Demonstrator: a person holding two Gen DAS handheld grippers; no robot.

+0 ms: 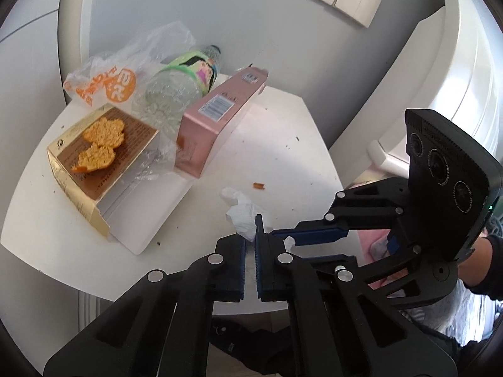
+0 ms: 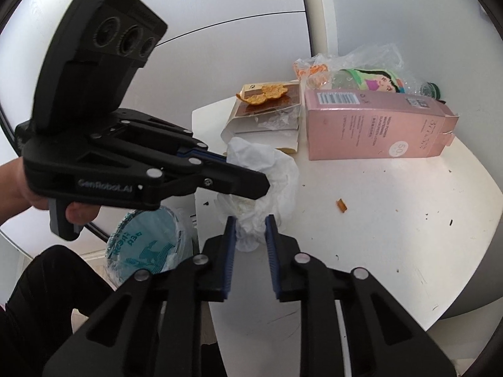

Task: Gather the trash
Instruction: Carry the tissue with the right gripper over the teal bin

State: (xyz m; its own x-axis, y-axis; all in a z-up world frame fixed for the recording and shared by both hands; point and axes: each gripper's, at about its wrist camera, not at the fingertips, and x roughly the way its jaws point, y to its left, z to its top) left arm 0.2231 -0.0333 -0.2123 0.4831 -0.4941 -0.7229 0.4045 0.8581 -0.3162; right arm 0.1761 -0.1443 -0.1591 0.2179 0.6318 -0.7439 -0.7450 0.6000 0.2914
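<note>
Gripping the same crumpled white tissue (image 2: 267, 172) from 2 sides, both of your grippers sit over the near edge of the white table (image 2: 393, 235). Your left gripper (image 1: 250, 245) has its blue pads drawn almost together, pinching a fold of the tissue between them. Your right gripper (image 2: 250, 235) is narrowed but not fully shut, and the lower bunched end of the tissue sits between its pads, which press on it. In the right wrist view the left gripper comes in from the left and angles down into the upper part of the tissue; your hand (image 2: 63, 207) wraps its grip below. In the left wrist view the right gripper reaches in from the right, its fingers (image 1: 314, 235) beside the left fingertips.

Farther back on the table lie the rest of the trash: a pink carton (image 1: 217, 116) on its side, a clear plastic bottle (image 1: 176, 88) with a green label behind it, an open gold-brown box (image 1: 94, 157) with 2 orange biscuits on it, and a plastic bag (image 1: 103, 84) with orange print. An orange crumb (image 1: 259, 186) lies near the tissue. Beside the table, low in the right wrist view, stands a bin lined with a teal-printed bag (image 2: 147, 245).
</note>
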